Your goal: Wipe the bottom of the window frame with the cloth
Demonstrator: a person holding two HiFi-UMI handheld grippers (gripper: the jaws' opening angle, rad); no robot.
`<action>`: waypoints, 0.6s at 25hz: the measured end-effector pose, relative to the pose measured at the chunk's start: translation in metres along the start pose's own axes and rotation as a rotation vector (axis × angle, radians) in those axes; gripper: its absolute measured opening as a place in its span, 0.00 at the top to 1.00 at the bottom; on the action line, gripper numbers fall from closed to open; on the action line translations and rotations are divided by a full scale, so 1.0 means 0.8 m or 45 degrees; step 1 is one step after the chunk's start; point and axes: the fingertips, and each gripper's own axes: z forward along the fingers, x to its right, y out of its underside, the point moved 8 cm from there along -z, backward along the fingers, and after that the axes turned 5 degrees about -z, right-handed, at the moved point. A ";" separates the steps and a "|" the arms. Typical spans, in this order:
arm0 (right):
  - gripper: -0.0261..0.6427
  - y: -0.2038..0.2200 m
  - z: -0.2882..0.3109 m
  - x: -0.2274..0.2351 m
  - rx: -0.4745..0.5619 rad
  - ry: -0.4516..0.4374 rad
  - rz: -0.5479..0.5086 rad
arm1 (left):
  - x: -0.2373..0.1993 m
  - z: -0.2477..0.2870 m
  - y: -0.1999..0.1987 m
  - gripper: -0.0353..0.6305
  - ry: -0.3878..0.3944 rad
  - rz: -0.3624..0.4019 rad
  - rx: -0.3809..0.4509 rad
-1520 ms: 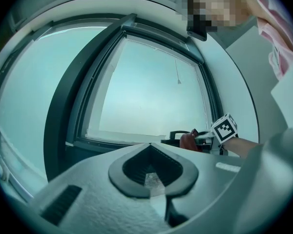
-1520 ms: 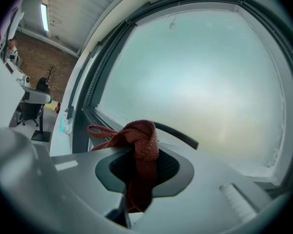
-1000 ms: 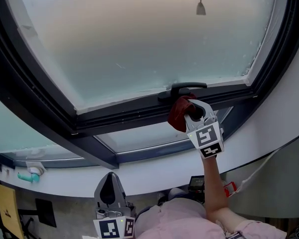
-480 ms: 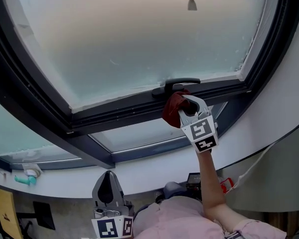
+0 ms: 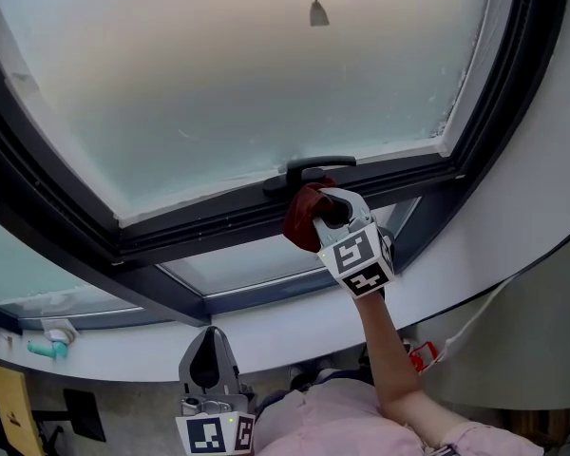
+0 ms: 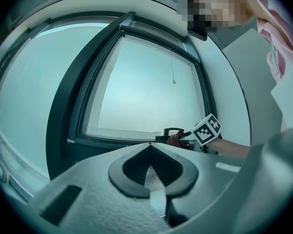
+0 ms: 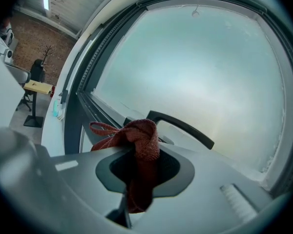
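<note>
A dark red cloth [image 5: 302, 218] is bunched in my right gripper [image 5: 325, 209], which is shut on it. The cloth presses against the dark bottom bar of the window frame [image 5: 199, 226], just below the black window handle [image 5: 309, 169]. In the right gripper view the cloth [image 7: 142, 141] hangs out between the jaws, with the handle [image 7: 183, 126] right behind it and the frame [image 7: 93, 108] running off to the left. My left gripper [image 5: 209, 367] hangs low near the person's body, shut and empty. From the left gripper view, the cloth [image 6: 175, 139] shows far off at the frame [image 6: 112, 141].
A blind-cord knob [image 5: 317, 12] hangs in front of the frosted pane. A teal and white object [image 5: 49, 338] sits on the white sill at the left. The person's forearm [image 5: 385, 350] reaches up from the lower right. A cable [image 5: 480, 312] crosses the right wall.
My right gripper has slid left along the bottom bar with the cloth in it. The left gripper has stayed where it was.
</note>
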 end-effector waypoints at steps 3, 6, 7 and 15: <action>0.87 0.000 -0.001 0.004 0.012 -0.041 -0.008 | 0.025 0.010 -0.003 0.96 0.029 0.008 0.012; 0.87 0.003 -0.002 0.008 0.044 -0.078 -0.014 | 0.044 0.013 0.003 0.96 0.030 0.003 0.025; 0.87 0.004 -0.003 0.008 0.051 -0.089 -0.018 | 0.049 0.013 0.008 0.96 0.029 -0.001 0.024; 0.87 0.008 -0.005 0.009 0.082 -0.125 -0.033 | 0.082 0.012 0.020 0.96 0.015 -0.006 0.034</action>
